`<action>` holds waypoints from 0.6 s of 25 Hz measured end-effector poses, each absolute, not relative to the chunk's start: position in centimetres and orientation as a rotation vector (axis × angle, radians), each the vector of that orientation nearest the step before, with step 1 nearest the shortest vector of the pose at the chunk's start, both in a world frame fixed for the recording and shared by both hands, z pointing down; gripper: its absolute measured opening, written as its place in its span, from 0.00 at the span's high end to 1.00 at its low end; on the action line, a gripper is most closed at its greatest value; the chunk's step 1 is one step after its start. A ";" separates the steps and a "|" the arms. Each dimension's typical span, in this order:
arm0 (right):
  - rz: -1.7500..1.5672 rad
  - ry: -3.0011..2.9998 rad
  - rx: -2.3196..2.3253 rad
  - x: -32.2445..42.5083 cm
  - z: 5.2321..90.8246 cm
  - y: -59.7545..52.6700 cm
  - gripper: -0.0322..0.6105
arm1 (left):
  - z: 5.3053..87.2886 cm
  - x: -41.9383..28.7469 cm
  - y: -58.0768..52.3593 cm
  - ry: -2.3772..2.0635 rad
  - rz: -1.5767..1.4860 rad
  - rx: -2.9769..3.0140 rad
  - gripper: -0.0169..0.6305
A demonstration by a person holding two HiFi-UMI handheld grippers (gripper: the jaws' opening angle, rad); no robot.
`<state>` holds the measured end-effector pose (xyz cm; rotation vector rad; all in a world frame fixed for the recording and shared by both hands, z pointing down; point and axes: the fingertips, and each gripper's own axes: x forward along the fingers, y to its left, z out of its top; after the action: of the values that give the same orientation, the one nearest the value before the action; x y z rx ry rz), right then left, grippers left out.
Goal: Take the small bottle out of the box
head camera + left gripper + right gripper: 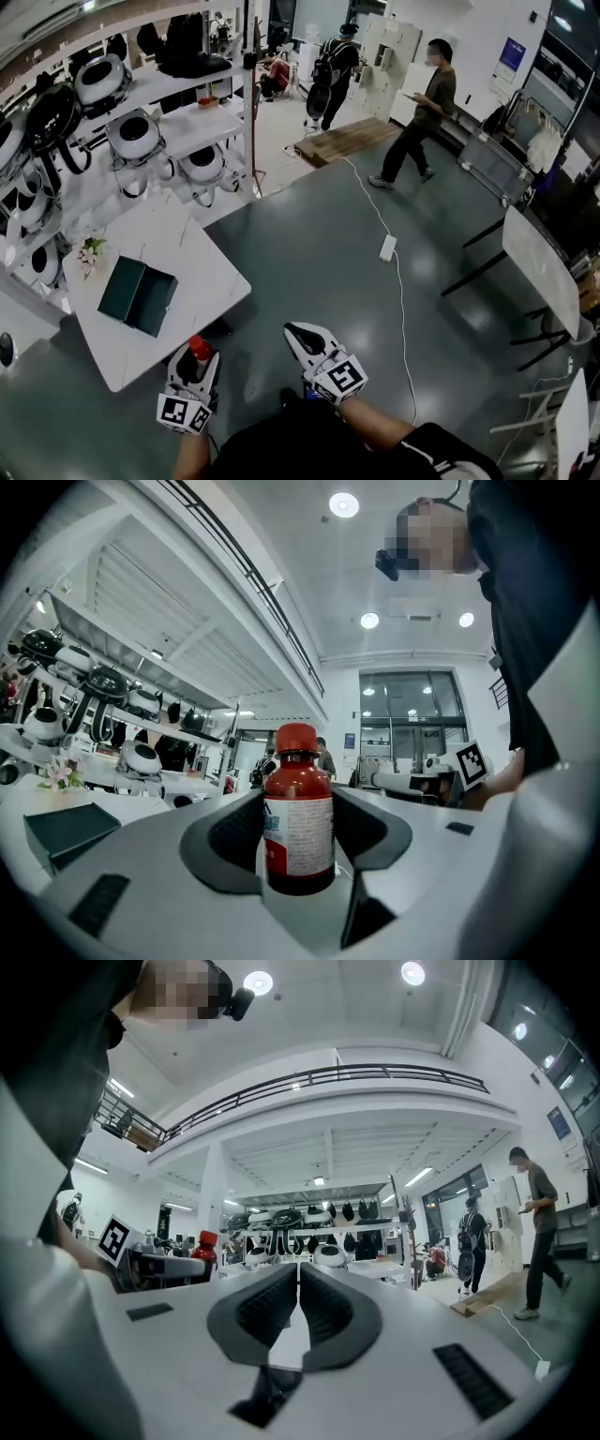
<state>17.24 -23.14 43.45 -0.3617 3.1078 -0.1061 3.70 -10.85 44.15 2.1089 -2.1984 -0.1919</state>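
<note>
A small red bottle (199, 351) with a red cap and a white label stands upright between the pads of my left gripper (196, 364), which is shut on its body. In the left gripper view the bottle (298, 819) fills the gap in the left gripper (298, 808). The dark green box (138, 295) lies open on the white table (202, 272), ahead and left of that gripper. It also shows at the left of the left gripper view as the box (66, 831). My right gripper (299, 336) is held off the table's corner, shut and holding nothing; the right gripper (299, 1275) shows pads touching.
A small flower pot (91, 255) stands at the table's far left. White shelves (150, 122) with helmets run behind it. A power strip (387, 247) and its cable lie on the grey floor. Two people (417, 117) stand far off; a folded table (539, 272) is at right.
</note>
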 end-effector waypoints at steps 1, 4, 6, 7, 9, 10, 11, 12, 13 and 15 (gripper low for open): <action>-0.107 3.100 -0.372 16.9 43.4 -22.2 0.89 | 44.1 3.3 -9.8 -2.198 -0.188 2.114 0.61; -0.093 3.072 -0.438 16.2 42.9 -20.2 0.89 | 44.3 1.3 -6.1 -2.213 -0.221 2.088 0.61; -0.059 3.069 -0.482 16.2 42.5 -18.9 0.89 | 44.8 0.4 -3.5 -2.216 -0.249 2.066 0.61; -0.043 3.069 -0.495 16.2 42.4 -18.0 0.89 | 45.1 0.1 -2.3 -2.211 -0.253 2.056 0.61; -0.032 3.067 -0.501 16.3 42.1 -15.8 0.89 | 45.5 0.0 0.0 -2.195 -0.253 2.055 0.61; -0.045 3.068 -0.490 16.4 42.0 -14.7 0.89 | 45.6 0.2 1.0 -2.184 -0.260 2.065 0.61; -0.069 3.073 -0.474 16.6 42.0 -13.7 0.89 | 45.7 0.5 2.0 -2.172 -0.275 2.072 0.61; -0.092 3.085 -0.462 16.8 42.1 -12.9 0.89 | 46.1 0.9 3.0 -2.158 -0.296 2.072 0.61; -0.095 3.104 -0.462 17.2 42.2 -12.0 0.89 | 46.5 1.3 3.9 -2.141 -0.318 2.066 0.61; -0.071 3.144 -0.486 17.9 42.3 -10.1 0.89 | 47.5 2.3 5.8 -2.095 -0.351 2.056 0.61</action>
<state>17.87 -10.14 42.27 -0.4857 3.1439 -0.0706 2.25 5.80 47.50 2.0564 -2.0955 -0.3510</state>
